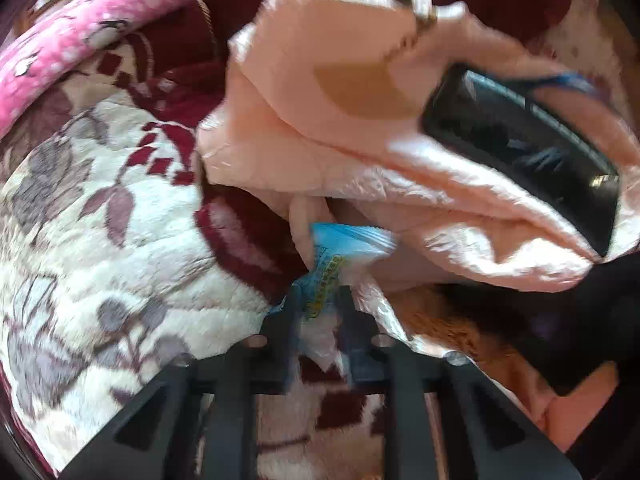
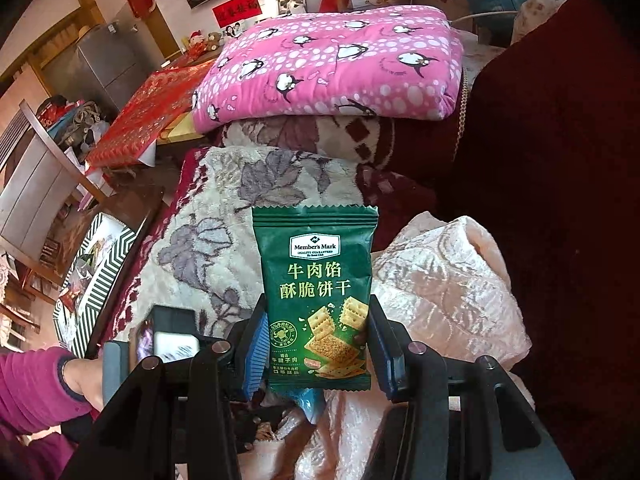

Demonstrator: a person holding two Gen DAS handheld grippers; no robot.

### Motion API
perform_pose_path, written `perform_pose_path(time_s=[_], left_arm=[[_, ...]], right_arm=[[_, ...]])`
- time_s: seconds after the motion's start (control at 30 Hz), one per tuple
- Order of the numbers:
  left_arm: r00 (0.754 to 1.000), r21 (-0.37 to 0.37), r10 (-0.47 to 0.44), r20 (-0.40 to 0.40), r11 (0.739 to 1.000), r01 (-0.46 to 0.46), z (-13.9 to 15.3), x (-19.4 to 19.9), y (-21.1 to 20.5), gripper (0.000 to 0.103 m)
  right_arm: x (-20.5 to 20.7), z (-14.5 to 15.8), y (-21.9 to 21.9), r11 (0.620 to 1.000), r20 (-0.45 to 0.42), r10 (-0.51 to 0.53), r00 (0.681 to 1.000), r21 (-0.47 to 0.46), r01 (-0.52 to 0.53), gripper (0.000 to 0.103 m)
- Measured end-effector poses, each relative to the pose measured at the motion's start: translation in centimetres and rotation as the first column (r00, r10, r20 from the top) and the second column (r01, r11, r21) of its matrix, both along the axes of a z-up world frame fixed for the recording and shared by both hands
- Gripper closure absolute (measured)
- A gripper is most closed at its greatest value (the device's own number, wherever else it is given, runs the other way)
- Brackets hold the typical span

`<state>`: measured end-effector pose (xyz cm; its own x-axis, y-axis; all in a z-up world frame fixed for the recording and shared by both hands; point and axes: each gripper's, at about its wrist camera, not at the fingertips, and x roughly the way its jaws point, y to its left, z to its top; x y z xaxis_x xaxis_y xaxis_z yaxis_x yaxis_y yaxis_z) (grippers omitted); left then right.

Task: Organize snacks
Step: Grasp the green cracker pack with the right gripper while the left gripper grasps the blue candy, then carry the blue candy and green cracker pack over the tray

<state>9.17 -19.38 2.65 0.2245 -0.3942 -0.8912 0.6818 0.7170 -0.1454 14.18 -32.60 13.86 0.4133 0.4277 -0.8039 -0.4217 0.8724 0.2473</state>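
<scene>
The left gripper [image 1: 318,308] has its jaws drawn close together on a small blue and white snack packet [image 1: 340,256]; the packet's lower end is pinched between the two dark fingers and its crimped top sticks up past the tips. Right behind the packet lies a crumpled pink plastic bag [image 1: 320,92], and a black gripper body [image 1: 520,152] reaches into the bag's folds from the right. Under and to the left of everything is a fleece blanket [image 1: 100,220] with grey leaves and dark red patches, and at the far left edge a pink spotted quilt [image 1: 72,32].

The right gripper [image 2: 316,344] stands about half open, its blue pads pressed on both sides of a green cracker packet [image 2: 316,292] held upright with its printed front to the camera. Just right of it sits the pink bag [image 2: 448,280] on the blanket [image 2: 224,208]. At lower left, a hand [image 2: 82,376] in a magenta sleeve grips the other tool. Farther back, the folded penguin quilt [image 2: 332,64] rests on the blanket.
</scene>
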Motion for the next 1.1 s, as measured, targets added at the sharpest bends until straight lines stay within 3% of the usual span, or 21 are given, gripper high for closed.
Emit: perform_pose_path(time_s=[0.03, 0.33, 0.37, 0.4, 0.43, 0.5, 0.6, 0.77, 0.8, 0.83, 0.97, 1.1], left_arm=[[1.000, -0.001, 0.015, 0.005, 1.000, -0.015, 0.3, -0.2, 0.4, 0.101], [0.997, -0.019, 0.076, -0.009, 0.997, -0.076, 0.6, -0.8, 1.8, 0.102], [0.997, -0.021, 0.079, 0.000, 0.997, -0.079, 0.6, -0.7, 1.6, 0.099], [0.997, -0.023, 0.083, 0.006, 0.996, -0.083, 0.7, -0.6, 1.3, 0.084], [0.996, -0.024, 0.092, 0.014, 0.995, -0.092, 0.9, -0.5, 1.0, 0.061], [0.993, -0.041, 0.109, 0.044, 0.993, -0.107, 1.3, -0.5, 0.7, 0.040], [0.997, -0.043, 0.059, 0.044, 0.997, -0.058, 1.4, -0.3, -0.8, 0.040], [0.999, 0.062, -0.032, 0.020, 0.998, 0.031, -1.4, 0.7, -3.3, 0.040], [0.999, 0.073, -0.038, 0.002, 0.997, 0.038, -2.0, 0.8, -3.6, 0.050], [0.999, 0.075, -0.042, -0.008, 0.996, 0.043, -2.3, 0.9, -3.7, 0.070], [1.000, 0.033, -0.014, -0.018, 0.999, 0.014, -1.8, 0.8, -2.7, 0.074], [0.998, -0.010, 0.055, 0.009, 0.998, -0.055, 0.5, 0.5, -0.1, 0.074]], right_arm=[[-0.1, 0.0, 0.2, 1.000, 0.002, 0.005, 1.000, 0.000, -0.005, 0.055], [-1.3, -0.3, 2.8, 0.999, -0.003, 0.043, 0.999, -0.016, -0.043, 0.055], [-1.3, -0.2, 2.8, 0.999, -0.002, 0.039, 0.999, -0.010, -0.040, 0.055], [-1.3, -0.2, 2.5, 0.999, -0.005, 0.033, 0.999, -0.001, -0.033, 0.055], [-1.2, -0.2, 2.3, 1.000, -0.009, 0.028, 1.000, 0.001, -0.028, 0.054], [-1.0, -0.3, 1.9, 1.000, -0.012, 0.019, 1.000, 0.002, -0.019, 0.054], [-0.7, -0.4, 1.2, 1.000, -0.017, 0.007, 1.000, 0.016, -0.006, 0.054], [-0.3, -0.5, 0.2, 1.000, -0.028, -0.012, 1.000, 0.028, 0.013, 0.054], [-0.3, -0.5, 0.1, 0.999, -0.029, -0.012, 1.000, 0.030, 0.013, 0.054], [-0.3, -0.4, 0.1, 0.999, -0.028, -0.012, 1.000, 0.030, 0.013, 0.054], [-0.3, -0.5, 0.1, 0.999, -0.030, -0.015, 0.999, 0.035, 0.016, 0.054], [-0.6, -0.3, 0.7, 1.000, -0.026, 0.006, 1.000, 0.030, -0.005, 0.054]])
